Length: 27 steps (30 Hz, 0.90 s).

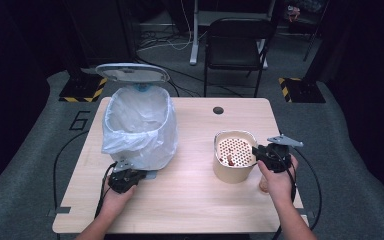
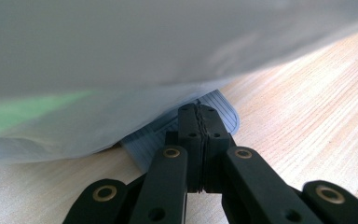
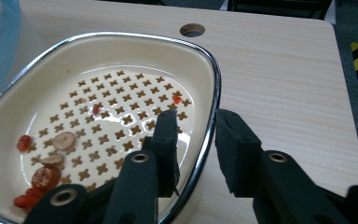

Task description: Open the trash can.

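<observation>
A cream, rounded-square strainer bowl (image 3: 121, 60) with a shiny metal rim and a floor of cross-shaped perforations is seen right of centre on the pale wood-grain worktop (image 1: 190, 190); red and brown food scraps (image 3: 42, 175) lie on its floor. Its right rim is clamped by the right gripper (image 3: 193, 135), one jaw inside, one outside. On the left, a bin (image 1: 140, 127) lined with translucent white plastic stands with its lid raised. At its near base, a ribbed grey pedal (image 2: 223, 109) is touched by the left gripper (image 2: 199, 112), jaws fully closed.
</observation>
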Tool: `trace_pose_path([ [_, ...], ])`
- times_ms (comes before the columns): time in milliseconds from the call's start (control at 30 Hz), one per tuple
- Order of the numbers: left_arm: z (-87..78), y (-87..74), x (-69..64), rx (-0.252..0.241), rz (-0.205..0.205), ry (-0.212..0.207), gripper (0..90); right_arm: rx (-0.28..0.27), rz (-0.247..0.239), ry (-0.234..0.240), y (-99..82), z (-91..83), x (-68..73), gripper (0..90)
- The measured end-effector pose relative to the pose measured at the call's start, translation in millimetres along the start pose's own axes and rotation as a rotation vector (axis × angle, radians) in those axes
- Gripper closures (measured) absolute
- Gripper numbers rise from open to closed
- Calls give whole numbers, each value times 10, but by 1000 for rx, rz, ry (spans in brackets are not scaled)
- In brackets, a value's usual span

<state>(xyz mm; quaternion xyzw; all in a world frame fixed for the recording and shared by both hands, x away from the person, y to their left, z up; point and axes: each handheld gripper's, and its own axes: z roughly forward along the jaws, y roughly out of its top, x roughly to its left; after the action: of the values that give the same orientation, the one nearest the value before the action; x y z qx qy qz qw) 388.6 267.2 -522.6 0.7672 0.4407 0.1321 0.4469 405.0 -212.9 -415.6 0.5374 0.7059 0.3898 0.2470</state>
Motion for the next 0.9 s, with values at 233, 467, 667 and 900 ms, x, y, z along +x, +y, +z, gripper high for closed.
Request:
trace_pose_path([
  [233, -1, 0, -1, 1, 2, 1, 892, 14, -5, 15, -31, -32, 57, 754],
  [467, -1, -1, -2, 1, 0, 1, 892, 16, -38, 42, -131, -140, 314, 748],
  [667, 0, 0, 0, 0, 0, -1, 892, 6, -44, 83, -228, -234, 457, 722],
  [900, 0, 0, -1, 0, -1, 0, 892, -4, -50, 104, -280, -270, 533, 713],
])
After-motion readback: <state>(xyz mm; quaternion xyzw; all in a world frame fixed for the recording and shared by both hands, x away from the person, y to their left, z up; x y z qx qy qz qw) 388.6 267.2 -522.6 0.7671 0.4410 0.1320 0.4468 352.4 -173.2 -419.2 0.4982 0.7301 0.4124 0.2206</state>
